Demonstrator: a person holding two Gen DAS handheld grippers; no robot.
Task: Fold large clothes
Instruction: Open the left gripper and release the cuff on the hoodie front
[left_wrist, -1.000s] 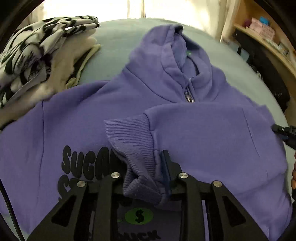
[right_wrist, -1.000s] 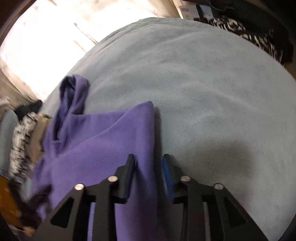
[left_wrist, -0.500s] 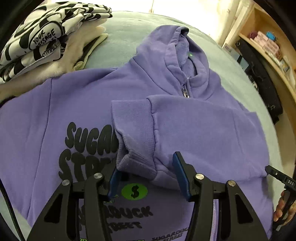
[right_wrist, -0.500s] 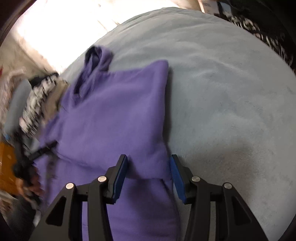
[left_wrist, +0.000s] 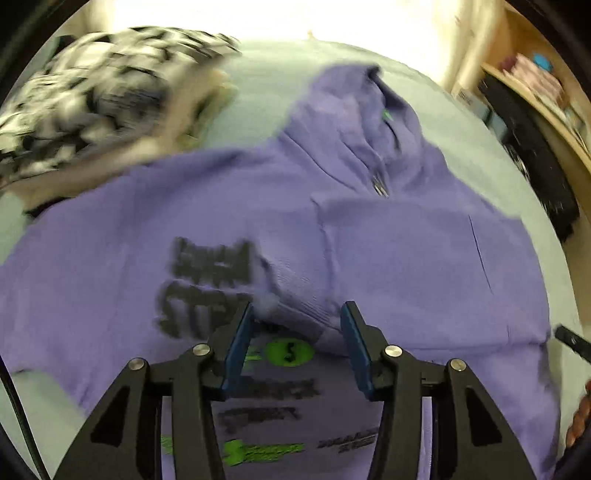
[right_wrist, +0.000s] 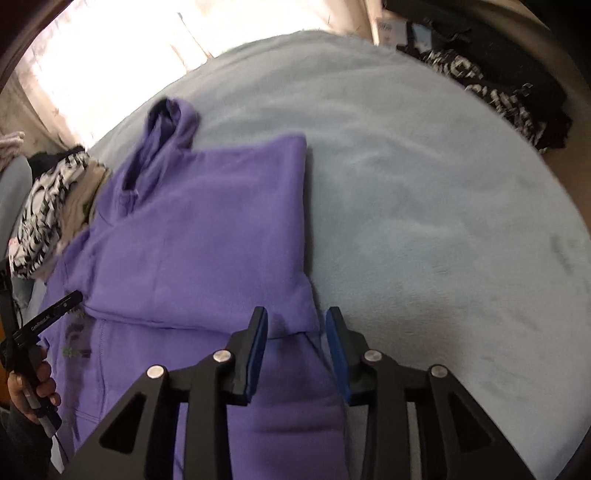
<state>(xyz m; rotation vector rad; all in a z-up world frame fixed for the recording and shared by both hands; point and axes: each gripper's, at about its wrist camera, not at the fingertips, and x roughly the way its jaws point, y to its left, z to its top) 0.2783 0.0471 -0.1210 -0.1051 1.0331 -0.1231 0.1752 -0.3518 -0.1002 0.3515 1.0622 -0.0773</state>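
**Hoodie Fold: One Side In, Far Side and Length Fold Outstanding**

The purple hoodie (left_wrist: 369, 236) lies front-up on the pale blue bed cover (right_wrist: 424, 177), hood pointing away from both cameras. Black lettering and a green dollar-sign badge (left_wrist: 290, 352) show on the chest.

Completed, judging by the present lay: one side panel is folded across the chest, its outer fold forming a straight edge against the cover in the right wrist view. The sleeve lies on top of that panel, with the ribbed cuff (left_wrist: 299, 291) ending near the centre, just above the badge.

Gripper state:
- The left gripper (left_wrist: 297, 339) has its jaws apart, empty, one on each side of the cuff end. Whether the pads touch the fabric cannot be determined.
- The right gripper (right_wrist: 295, 347) has its jaws apart, empty, astride the lower corner of the folded panel. No fabric is clamped.

Outstanding, as a judgement: the opposite side with the lettering remains spread flat, and its sleeve is not visible. That side needs folding inward, followed by a fold along the length, bottom toward the hood.

A stack of folded garments (left_wrist: 92, 99), topped by a black-and-white print, sits just beside the unfolded shoulder. Dark clothing (right_wrist: 517, 92) lies well apart at the far bed edge
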